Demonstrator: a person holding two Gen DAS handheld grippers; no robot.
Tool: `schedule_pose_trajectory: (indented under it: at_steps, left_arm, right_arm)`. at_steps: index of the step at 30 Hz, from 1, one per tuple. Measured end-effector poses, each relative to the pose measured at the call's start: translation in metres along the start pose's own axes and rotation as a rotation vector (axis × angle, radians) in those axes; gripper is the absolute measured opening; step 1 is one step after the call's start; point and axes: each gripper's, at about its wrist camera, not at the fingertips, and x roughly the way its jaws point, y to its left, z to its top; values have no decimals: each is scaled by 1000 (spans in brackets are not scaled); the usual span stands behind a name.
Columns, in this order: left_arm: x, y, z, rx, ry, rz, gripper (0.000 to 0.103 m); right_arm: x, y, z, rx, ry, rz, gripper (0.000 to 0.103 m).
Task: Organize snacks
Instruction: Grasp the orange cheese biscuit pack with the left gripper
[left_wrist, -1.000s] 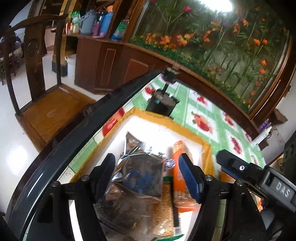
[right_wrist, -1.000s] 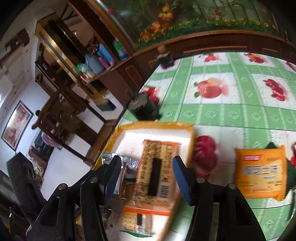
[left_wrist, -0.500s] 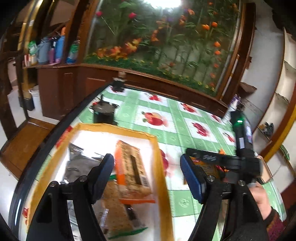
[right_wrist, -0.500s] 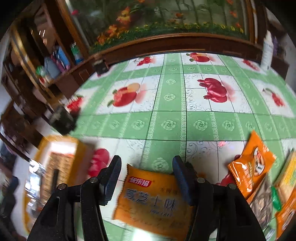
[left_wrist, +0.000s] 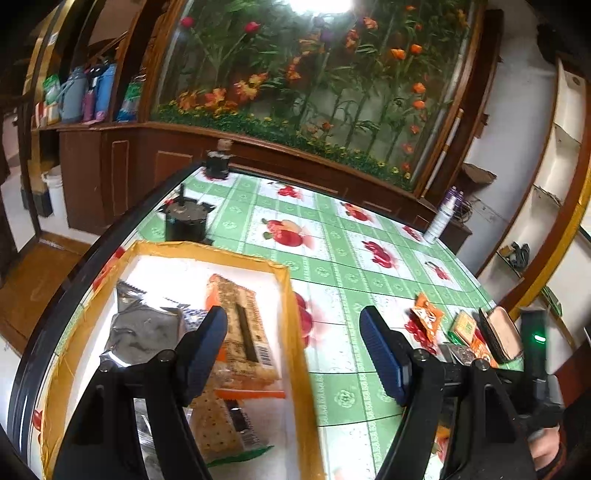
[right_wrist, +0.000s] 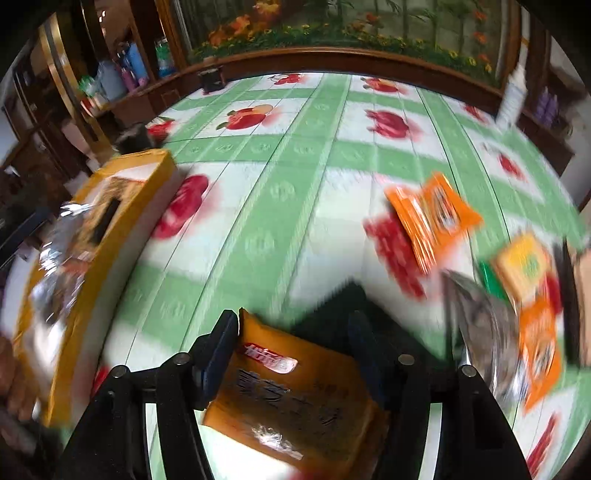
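Note:
An orange-rimmed cardboard box (left_wrist: 288, 295) holds cracker packets (left_wrist: 240, 332) and a silver packet (left_wrist: 144, 328). My left gripper (left_wrist: 291, 321) hangs open over the box's right rim with nothing between its fingers. In the right wrist view, an orange snack packet (right_wrist: 295, 391) lies on the green tablecloth between the fingers of my right gripper (right_wrist: 291, 321). Its jaws are opening, and the left pad stands close beside the packet's corner. The box (right_wrist: 147, 162) is at the left of that blurred view.
Loose snacks lie to the right: an orange packet (right_wrist: 432, 214), a yellow-green one (right_wrist: 524, 262) and a silver one (right_wrist: 484, 325). A black round pot (left_wrist: 184, 221) stands behind the box, a white bottle (left_wrist: 439, 221) at the far edge. The table's dark rim (left_wrist: 92, 251) runs along the left.
My right gripper swung from above the box to the right and down over the orange packet. My left gripper rolled and turned right, from the box's inside to its right rim.

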Motion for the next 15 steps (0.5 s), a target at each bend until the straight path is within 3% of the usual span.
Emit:
schedule_pose_trajectory:
  at_steps: [2, 4, 6, 10, 12, 15]
  left_arm:
    - [-1, -11, -2, 39, 9, -42, 75]
    - [-1, -22, -5, 67, 24, -93, 77]
    - [1, -40, -11, 113, 61, -189, 78]
    - [17, -90, -40, 307, 225, -367, 86]
    - [25, -117, -59, 408, 290, -388, 86]
    - [34, -149, -83, 536, 350, -341, 86]
  right_arm:
    - [-24, -18, -8, 39, -74, 17, 66]
    - [-48, -45, -8, 101, -180, -30, 66]
    - [-63, -72, -9, 195, -261, -81, 66]
    - [-62, -115, -19, 353, -318, 11, 66]
    - [-57, -121, -20, 378, -297, 72, 67]
    - [-60, -125, -21, 391, -305, 99, 66]
